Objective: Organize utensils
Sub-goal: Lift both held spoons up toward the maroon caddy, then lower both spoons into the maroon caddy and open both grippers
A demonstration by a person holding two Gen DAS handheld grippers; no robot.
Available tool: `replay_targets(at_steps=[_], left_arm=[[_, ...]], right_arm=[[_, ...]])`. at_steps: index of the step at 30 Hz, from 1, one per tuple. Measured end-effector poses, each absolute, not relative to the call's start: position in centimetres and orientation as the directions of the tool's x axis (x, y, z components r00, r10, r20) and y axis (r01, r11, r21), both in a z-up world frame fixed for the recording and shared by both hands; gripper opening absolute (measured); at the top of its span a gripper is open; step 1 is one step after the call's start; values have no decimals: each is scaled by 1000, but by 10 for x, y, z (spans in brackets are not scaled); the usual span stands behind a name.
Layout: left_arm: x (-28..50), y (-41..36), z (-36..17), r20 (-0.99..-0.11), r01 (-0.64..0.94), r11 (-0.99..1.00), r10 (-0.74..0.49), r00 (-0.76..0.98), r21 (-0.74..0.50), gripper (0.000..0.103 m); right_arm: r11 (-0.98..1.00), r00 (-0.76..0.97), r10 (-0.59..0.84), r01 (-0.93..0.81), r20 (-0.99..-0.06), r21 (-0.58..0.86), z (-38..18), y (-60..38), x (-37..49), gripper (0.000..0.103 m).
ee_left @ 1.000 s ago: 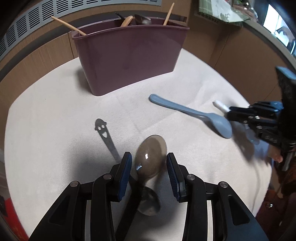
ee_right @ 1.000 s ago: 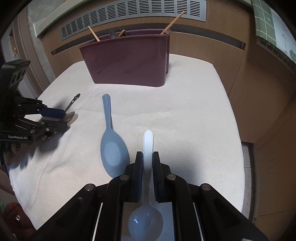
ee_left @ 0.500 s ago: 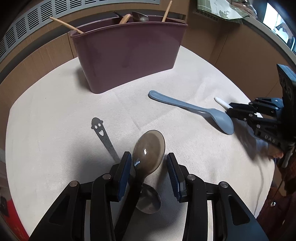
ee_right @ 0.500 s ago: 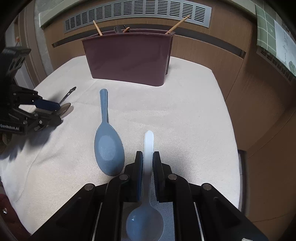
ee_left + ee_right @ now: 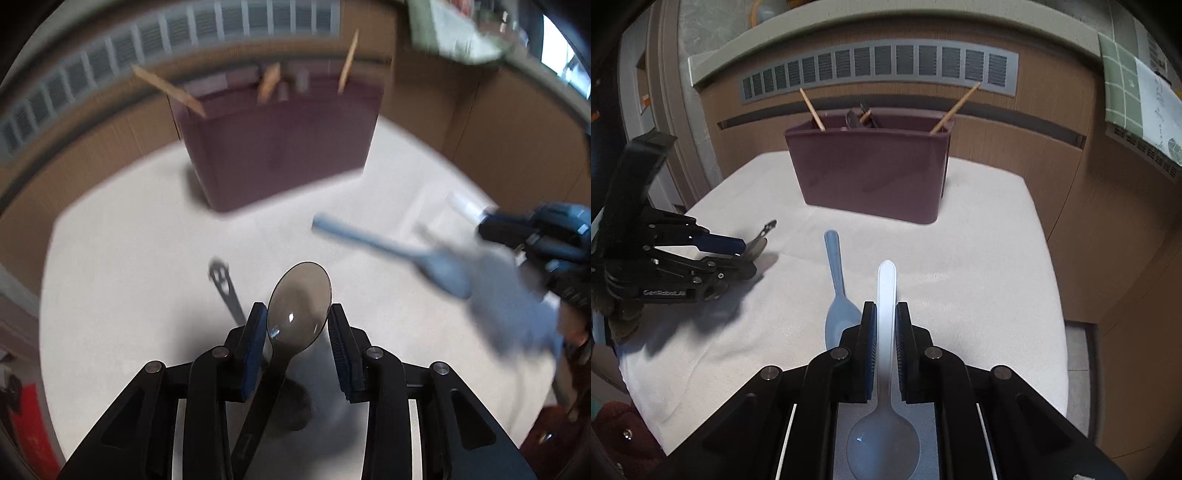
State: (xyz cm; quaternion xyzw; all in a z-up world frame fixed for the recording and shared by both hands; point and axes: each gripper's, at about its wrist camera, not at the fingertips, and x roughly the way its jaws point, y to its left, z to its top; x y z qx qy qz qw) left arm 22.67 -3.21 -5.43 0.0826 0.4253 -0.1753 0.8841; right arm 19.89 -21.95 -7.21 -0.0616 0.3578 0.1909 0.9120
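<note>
My left gripper (image 5: 297, 314) is shut on a smoky translucent spoon (image 5: 299, 302), bowl forward, held above the cloth. My right gripper (image 5: 885, 314) is shut on the handle of a white plastic spoon (image 5: 886, 291), its bowl back toward the camera. A maroon utensil bin (image 5: 870, 170) stands at the back and holds chopsticks (image 5: 812, 109) and dark utensils. A blue spoon (image 5: 836, 280) lies on the cloth between the grippers. A metal smiley-handled utensil (image 5: 223, 284) lies left of the left gripper. The left wrist view is blurred.
The cloth-covered table (image 5: 979, 258) ends in edges at right and front. Wooden panelling with a vent grille (image 5: 879, 70) rises behind the bin. A green tiled cloth (image 5: 1123, 88) hangs at the upper right.
My left gripper has lifted the smoky spoon off the cloth and swung toward the bin. My right gripper has risen with the white spoon, and the bin looks nearer.
</note>
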Motion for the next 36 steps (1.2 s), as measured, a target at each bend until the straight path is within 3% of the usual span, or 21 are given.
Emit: replay_targets(at_steps=[5, 13, 17, 20, 26, 30, 32, 36], left_arm=[[211, -26, -21, -698, 335, 940, -282, 659, -64, 35], [202, -24, -13, -674, 316, 944, -295, 677, -96, 35], [206, -8, -5, -622, 289, 935, -354, 698, -208, 35], [208, 0, 23, -537, 297, 912, -406, 739, -282, 35], [219, 13, 115, -265, 339, 863, -451, 852, -376, 35], [254, 24, 132, -180, 282, 831, -407, 895, -479, 35], [269, 30, 125, -151, 240, 823, -363, 920, -515, 35], [295, 36, 104, -167, 212, 805, -357, 919, -555, 35]], right_arm=[[925, 682, 298, -379, -668, 26, -66, -219, 200, 9], [936, 670, 288, -349, -684, 52, -74, -223, 207, 9], [939, 676, 305, -331, -670, 93, -69, -230, 212, 9], [927, 722, 358, -352, -593, 131, -36, -234, 215, 9], [907, 862, 421, -410, -283, 98, 85, -232, 222, 9], [891, 891, 440, -418, -112, 176, 124, -227, 251, 9], [873, 882, 462, -436, -87, 216, 121, -221, 267, 9], [872, 870, 466, -421, -159, 252, 94, -208, 300, 9]])
